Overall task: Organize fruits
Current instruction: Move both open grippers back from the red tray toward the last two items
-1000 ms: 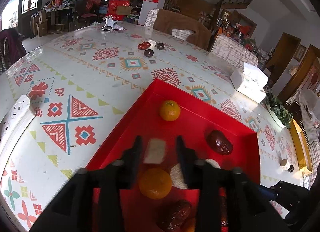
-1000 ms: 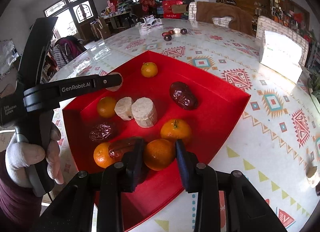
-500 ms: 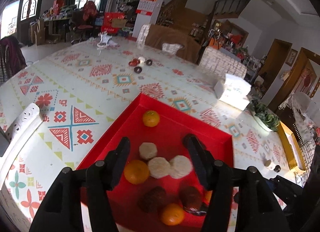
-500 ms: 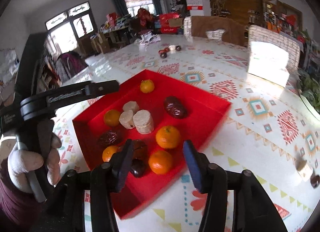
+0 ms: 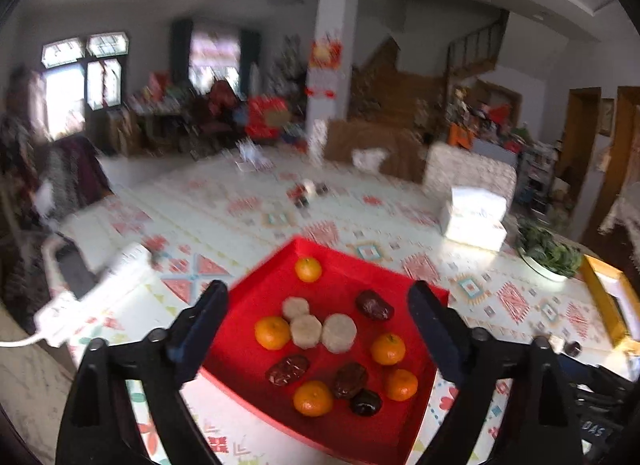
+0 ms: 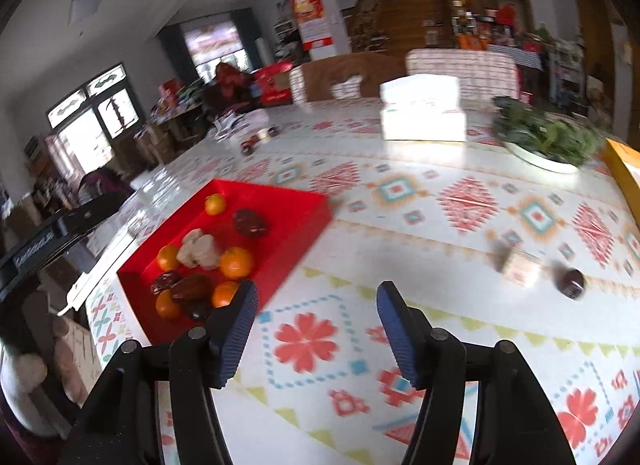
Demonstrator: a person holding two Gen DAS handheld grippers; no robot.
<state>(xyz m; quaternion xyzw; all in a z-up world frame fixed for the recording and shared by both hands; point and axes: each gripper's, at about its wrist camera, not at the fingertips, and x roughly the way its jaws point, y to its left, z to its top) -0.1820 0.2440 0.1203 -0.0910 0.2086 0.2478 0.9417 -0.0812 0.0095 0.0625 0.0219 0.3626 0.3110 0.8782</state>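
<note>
Left tongs (image 5: pixel 316 305): jaws opening and spread wide, with nothing pressed between them; the red tray shows in the gap but lies well beyond the tips, so the tongs grasp nothing.
Power strip (image 5: pixel 96 297): white, left of the left tongs at the bench edge, apart from the tray.
Red tray (image 5: pixel 256 369): straight ahead of the left tongs on the patterned bench (image 5: pixel 224 221); for the right tongs it sits ahead and to the left. Its raised walls are likely what keeps round fruit from rolling off.
Oranges: five in the tray, one alone at the far corner (image 5: pixel 308 269), the others mixed among the dates nearer the tongs, so like is not yet grouped with like.
Pale round slices (image 5: pixel 306 331): three touching in a cluster at the tray's middle, already gathered by kind.
Dates: dark and wrinkled; one sits alone on the far right of the tray (image 5: pixel 374 305), the rest lie toward the near edge beside the oranges.
Right tongs (image 6: pixel 314 301): jaws opening, empty, held over bare bench to the right of the tray.
Stray pieces: a pale block (image 6: pixel 520 271) and a dark date (image 6: pixel 572 283) lie ahead and right of the right tongs, outside the tray; my guess is these are next.
</note>
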